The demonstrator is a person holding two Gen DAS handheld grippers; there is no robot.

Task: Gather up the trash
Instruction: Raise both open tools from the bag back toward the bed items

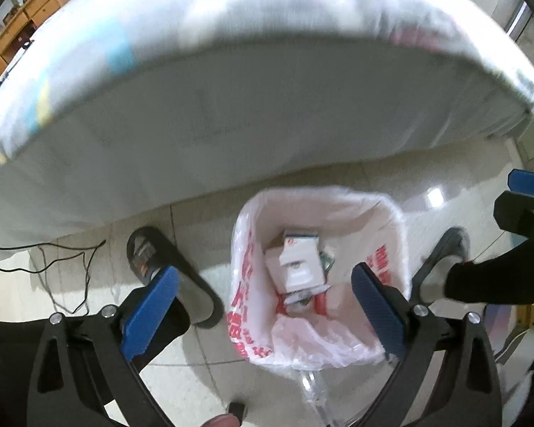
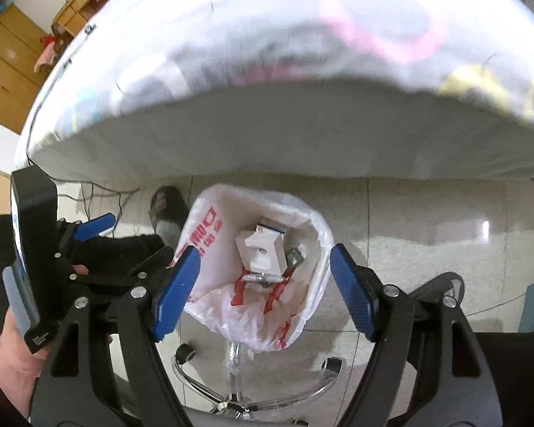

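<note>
Presently both the left gripper [image 1: 263, 302] and right gripper [image 2: 261, 291] hang spread and empty above the lined trash bin [image 2: 304, 316], which already holds white boxes [image 2: 263, 252]; further items apparently remain on the bed [image 2: 267, 35] beyond the bin.

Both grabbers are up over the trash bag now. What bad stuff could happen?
The white boxes fill much of the trash bag, so new trash might bounce out onto the floor. The cable lies loose near the slipper, so a foot could snag it. Both the left gripper and the right gripper have open, empty jaws that could catch the thin bag.
</note>
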